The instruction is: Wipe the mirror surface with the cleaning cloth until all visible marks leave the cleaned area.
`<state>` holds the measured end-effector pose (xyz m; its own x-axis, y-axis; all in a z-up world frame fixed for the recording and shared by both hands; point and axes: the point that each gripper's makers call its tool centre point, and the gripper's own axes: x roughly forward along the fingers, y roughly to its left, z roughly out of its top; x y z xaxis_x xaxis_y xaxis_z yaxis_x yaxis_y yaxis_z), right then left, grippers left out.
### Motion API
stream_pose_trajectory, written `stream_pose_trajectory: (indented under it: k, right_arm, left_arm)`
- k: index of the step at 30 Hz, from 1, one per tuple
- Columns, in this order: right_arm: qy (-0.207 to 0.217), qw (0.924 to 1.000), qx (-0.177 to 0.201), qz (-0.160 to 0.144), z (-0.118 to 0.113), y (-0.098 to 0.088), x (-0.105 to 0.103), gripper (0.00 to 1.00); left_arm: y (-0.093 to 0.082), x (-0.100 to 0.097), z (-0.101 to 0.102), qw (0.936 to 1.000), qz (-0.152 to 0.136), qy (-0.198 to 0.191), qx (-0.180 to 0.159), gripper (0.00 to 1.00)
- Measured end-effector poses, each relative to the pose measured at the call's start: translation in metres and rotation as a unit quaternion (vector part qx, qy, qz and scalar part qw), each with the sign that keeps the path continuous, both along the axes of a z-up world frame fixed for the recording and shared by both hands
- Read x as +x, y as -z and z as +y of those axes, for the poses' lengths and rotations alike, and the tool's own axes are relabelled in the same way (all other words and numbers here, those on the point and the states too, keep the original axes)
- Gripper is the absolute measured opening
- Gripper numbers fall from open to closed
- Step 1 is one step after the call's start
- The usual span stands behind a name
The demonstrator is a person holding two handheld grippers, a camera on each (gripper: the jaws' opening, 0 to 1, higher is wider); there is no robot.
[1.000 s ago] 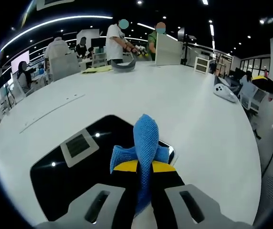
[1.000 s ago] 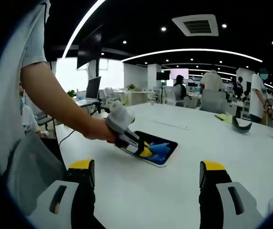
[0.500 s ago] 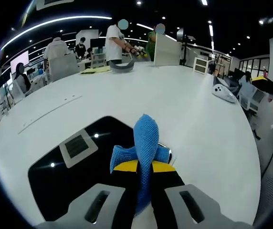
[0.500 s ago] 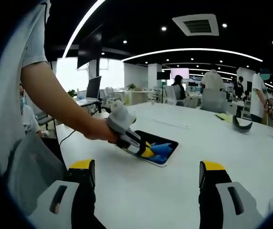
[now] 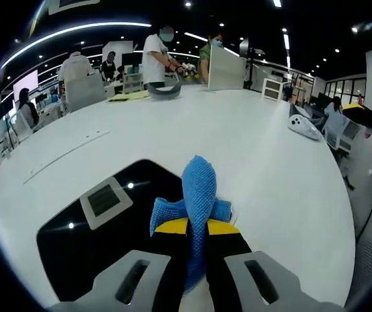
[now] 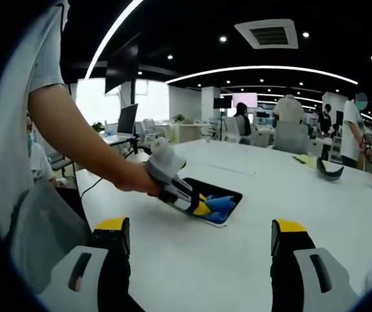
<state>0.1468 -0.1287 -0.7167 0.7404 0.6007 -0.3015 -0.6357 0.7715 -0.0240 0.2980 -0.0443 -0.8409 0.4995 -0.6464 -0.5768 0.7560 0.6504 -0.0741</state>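
A dark rectangular mirror [image 5: 88, 227] lies flat on the white table [image 5: 264, 162], reflecting a ceiling vent and lights. My left gripper [image 5: 196, 227] is shut on a blue cleaning cloth [image 5: 198, 195], which is pressed on the mirror's right end. In the right gripper view the mirror [image 6: 228, 195] shows as a small dark slab on the table [image 6: 238, 260], with the left gripper [image 6: 202, 207] and the cloth [image 6: 217, 205] on it, held by a person's hand [image 6: 131, 179]. My right gripper [image 6: 199, 237] stands open well apart from the mirror, nothing between its jaws.
A white device [image 5: 303, 125] lies at the table's right side. A grey curved object [image 5: 166, 89] and yellow sheets [image 5: 131, 95] sit at the far end, where people [image 5: 157, 55] stand. Office chairs [image 6: 39, 240] stand by the near edge.
The left gripper with the cloth has slid slightly along the mirror, so the mirror sits a little lower left in its view. The right gripper has stayed still.
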Motion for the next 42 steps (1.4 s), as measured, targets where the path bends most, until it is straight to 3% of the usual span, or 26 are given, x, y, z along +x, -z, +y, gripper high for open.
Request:
stream_pose_trajectory:
  k: [42]
  right_arm:
    - [0.014,0.9999,0.007,0.007,-0.0035,-0.0009,0.0028,1.00]
  left_arm:
    - [-0.0006,-0.0024,-0.0056,1.0000,-0.004,0.006,0.001,0.06]
